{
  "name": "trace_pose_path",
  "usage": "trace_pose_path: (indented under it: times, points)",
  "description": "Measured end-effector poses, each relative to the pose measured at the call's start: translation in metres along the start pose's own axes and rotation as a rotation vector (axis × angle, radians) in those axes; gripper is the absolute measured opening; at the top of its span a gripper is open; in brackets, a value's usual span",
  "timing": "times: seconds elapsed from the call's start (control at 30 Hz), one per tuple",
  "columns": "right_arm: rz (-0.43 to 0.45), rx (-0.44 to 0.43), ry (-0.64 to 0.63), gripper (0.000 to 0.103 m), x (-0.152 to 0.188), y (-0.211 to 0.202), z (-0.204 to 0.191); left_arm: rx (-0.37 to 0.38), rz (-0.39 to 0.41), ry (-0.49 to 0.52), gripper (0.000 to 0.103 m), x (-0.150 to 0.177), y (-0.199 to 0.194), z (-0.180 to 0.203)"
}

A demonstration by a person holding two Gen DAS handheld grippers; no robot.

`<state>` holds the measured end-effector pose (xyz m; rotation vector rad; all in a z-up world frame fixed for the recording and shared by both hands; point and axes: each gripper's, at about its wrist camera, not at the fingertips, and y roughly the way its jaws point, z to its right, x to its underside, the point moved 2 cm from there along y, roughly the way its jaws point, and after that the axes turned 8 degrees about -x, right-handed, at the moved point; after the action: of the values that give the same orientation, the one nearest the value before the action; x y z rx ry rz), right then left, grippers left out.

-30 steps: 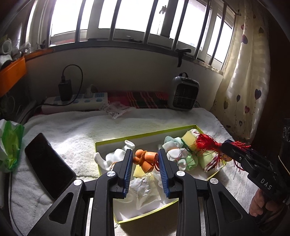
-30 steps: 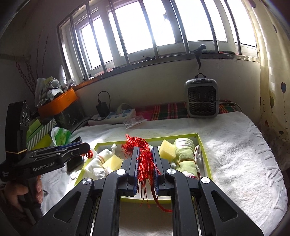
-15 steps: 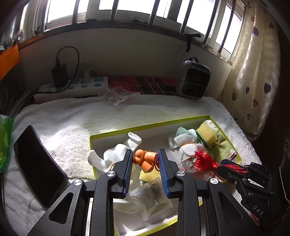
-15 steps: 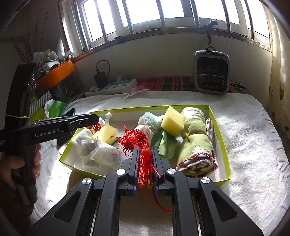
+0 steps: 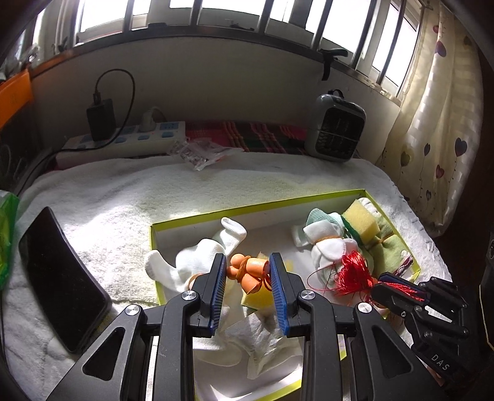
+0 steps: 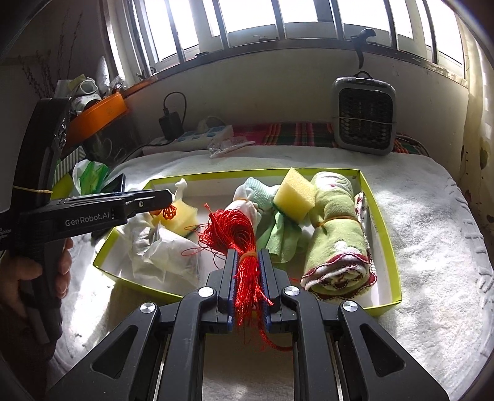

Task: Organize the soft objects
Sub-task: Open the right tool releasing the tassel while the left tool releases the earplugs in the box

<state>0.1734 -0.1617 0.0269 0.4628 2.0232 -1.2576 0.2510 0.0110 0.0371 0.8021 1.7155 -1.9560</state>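
1. Red thread, a tied skein [image 6: 244, 240], is pinched between the blue pads of the right gripper [image 6: 246, 262] at the near edge of a lime-green tray [image 6: 384, 234]; the looped end fans out over the tray while loose strands trail back between the gripper's arms.
2. Orange rubber bits bound with a band [image 5: 247, 271] are clamped in the left gripper [image 5: 247, 277], which hangs above the tray's left part, over a yellow sponge [image 5: 259, 297] and crumpled white wrapping [image 5: 259, 339].
3. Inside the tray, from the right wrist view, a rolled green towel [image 6: 336, 237] tied with a band lies along the right wall, a second yellow sponge [image 6: 295, 194] leans on a mint-green cloth [image 6: 278, 237], and a white knotted cloth bundle [image 6: 244, 209] sits just behind the thread.
4. White socks [image 5: 197, 259] drape over the tray's far-left corner.
5. A person's hand [image 6: 61, 262] grips the left tool's handle at the left edge.
6. The tray rests on a white towel-covered surface [image 5: 129, 203]; a dark phone [image 5: 58, 287] lies well to its left.
7. Farther back stand a power strip [image 5: 129, 142] with a plugged black charger [image 5: 100, 118], a clear packet [image 5: 203, 152], a small grey heater [image 6: 364, 120] and the barred window [image 6: 293, 21].
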Motion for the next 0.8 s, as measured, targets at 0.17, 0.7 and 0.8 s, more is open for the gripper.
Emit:
trace_pose_path:
  times: [0.17, 0.7, 0.8]
  points:
    - [-0.006, -0.003, 0.0, 0.014, 0.0004, 0.0019, 0.0008, -0.001, -0.002, -0.004, 0.027, 0.0001, 0.0002, -0.0004]
    - [-0.005, -0.004, 0.009, 0.021, 0.0005, 0.0011, 0.0003, -0.005, 0.002, 0.003, 0.035, 0.0018, -0.001, 0.0016]
    - [-0.003, -0.003, 0.011, 0.024, 0.0005, 0.0005, 0.0001, -0.009, 0.006, 0.002, 0.038, 0.0021, -0.0023, 0.0008]
